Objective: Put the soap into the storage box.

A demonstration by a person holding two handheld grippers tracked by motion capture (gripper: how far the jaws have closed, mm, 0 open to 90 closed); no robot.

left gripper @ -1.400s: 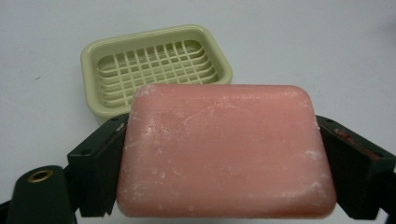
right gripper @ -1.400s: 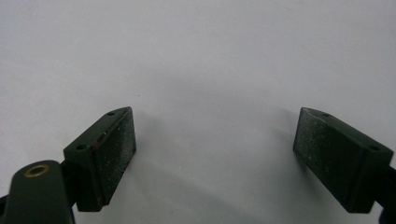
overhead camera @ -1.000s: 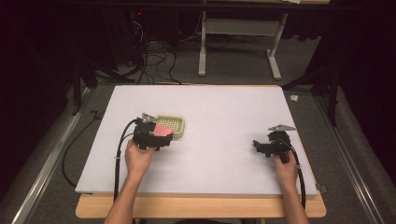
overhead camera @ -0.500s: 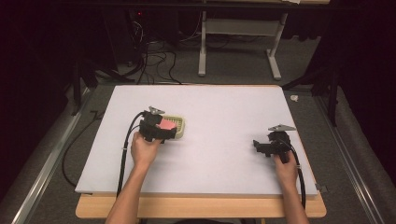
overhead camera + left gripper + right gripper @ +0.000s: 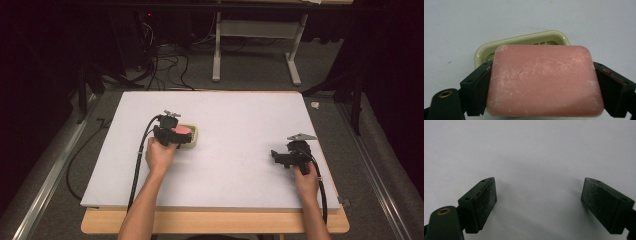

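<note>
Left claw (image 5: 541, 82) front and centre in the left gripper view, and it is clamped on the pink soap bar (image 5: 544, 80), one black jaw pressed to each short end of it. The bar takes up the middle and lower part of that frame, its top face scuffed with pale marks. Just behind and beneath it sits the cream soap dish (image 5: 524, 41), its rim curving across the upper middle of the frame, with slots showing at the far side. Whether the bar touches the dish, I cannot tell from here.

Up in the high view, the left claw (image 5: 172, 134) is left of centre on the white tabletop (image 5: 240, 115), the soap bar (image 5: 181, 131) showing as a pink patch right over the soap dish (image 5: 192, 140). The person's left hand (image 5: 159, 156) grips the tool from below.

Over at the right of the high view, the right claw (image 5: 276, 156) sits low over the tabletop, well apart from the dish, held by the right hand (image 5: 305, 177). The right gripper view shows that claw (image 5: 539, 202) with its jaws spread wide, nothing between them, bare white tabletop (image 5: 536, 152) ahead.
</note>
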